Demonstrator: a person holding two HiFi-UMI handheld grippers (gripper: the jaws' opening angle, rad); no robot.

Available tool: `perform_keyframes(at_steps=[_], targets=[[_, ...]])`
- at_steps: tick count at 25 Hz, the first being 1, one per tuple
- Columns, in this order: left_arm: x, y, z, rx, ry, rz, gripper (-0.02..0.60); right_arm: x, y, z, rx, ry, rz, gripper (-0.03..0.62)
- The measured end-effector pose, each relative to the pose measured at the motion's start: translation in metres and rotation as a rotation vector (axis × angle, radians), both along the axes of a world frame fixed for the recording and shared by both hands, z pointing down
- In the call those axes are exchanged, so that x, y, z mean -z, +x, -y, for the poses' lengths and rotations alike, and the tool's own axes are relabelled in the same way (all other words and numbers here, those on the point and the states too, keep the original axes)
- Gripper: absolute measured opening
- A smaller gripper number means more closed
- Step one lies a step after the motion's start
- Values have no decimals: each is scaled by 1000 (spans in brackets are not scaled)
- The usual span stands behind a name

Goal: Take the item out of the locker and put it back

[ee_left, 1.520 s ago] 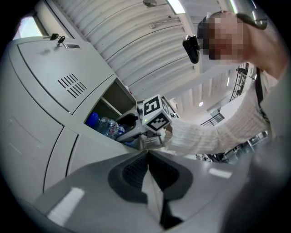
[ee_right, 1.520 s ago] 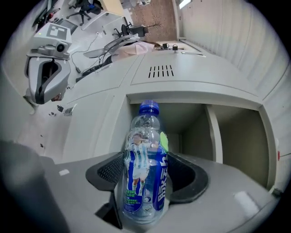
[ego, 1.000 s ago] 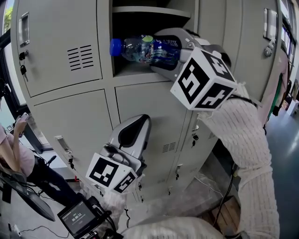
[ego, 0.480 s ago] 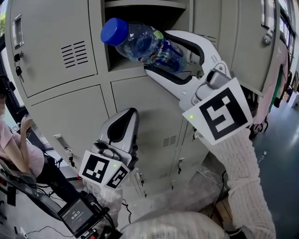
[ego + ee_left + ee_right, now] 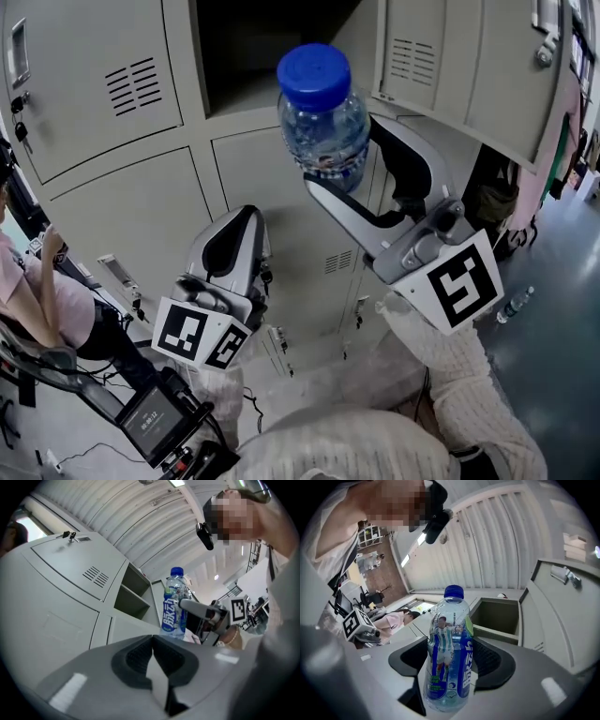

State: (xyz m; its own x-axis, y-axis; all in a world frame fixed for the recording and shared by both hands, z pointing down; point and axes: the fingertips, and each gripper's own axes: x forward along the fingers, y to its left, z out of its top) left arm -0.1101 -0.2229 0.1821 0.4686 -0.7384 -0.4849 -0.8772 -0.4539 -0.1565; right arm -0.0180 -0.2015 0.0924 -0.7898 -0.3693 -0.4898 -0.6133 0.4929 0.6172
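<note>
The locker (image 5: 103,178) stands with its upper compartment (image 5: 253,47) open and dark; the bottle (image 5: 323,122) is outside it, upright, clasped round its body by the right gripper (image 5: 342,157); the left gripper (image 5: 234,239) hangs lower, jaws closed on nothing. Removal looks done; next, I judge, the bottle must go back into that compartment without clipping its edge.

Grey lockers (image 5: 122,216) fill the head view from 9 to 2 o'clock, with dark glossy floor (image 5: 562,375) at 4. Overhead, a ribbed ceiling (image 5: 487,541) with a strip light (image 5: 408,560).
</note>
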Motion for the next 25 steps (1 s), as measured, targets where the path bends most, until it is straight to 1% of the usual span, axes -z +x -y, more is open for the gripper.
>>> perform_keyframes(at_steps=[3, 5, 9, 13, 15, 18, 20, 25], targets=[[-12, 1, 1, -10, -25, -6, -3, -25, 7, 4, 59, -93, 72, 307], [-19, 3, 1, -18, -35, 0, -3, -40, 9, 6, 131, -165, 139, 307], [-33, 4, 4, -27, -69, 7, -3, -73, 12, 14, 277, -339, 263, 307], [-44, 0, 7, -16, -99, -8, -3, -102, 16, 26, 340, -477, 330, 307], [-51, 0, 10, -12, -117, -11, -3, -114, 19, 31, 386, -540, 371, 307], [-62, 5, 15, -18, -139, 7, -3, -130, 24, 39, 441, -612, 420, 305], [-66, 7, 16, -29, -149, 4, -3, -140, 27, 42, 460, -647, 435, 305], [-71, 10, 19, -43, -159, 16, -3, -156, 29, 46, 467, -677, 431, 305]])
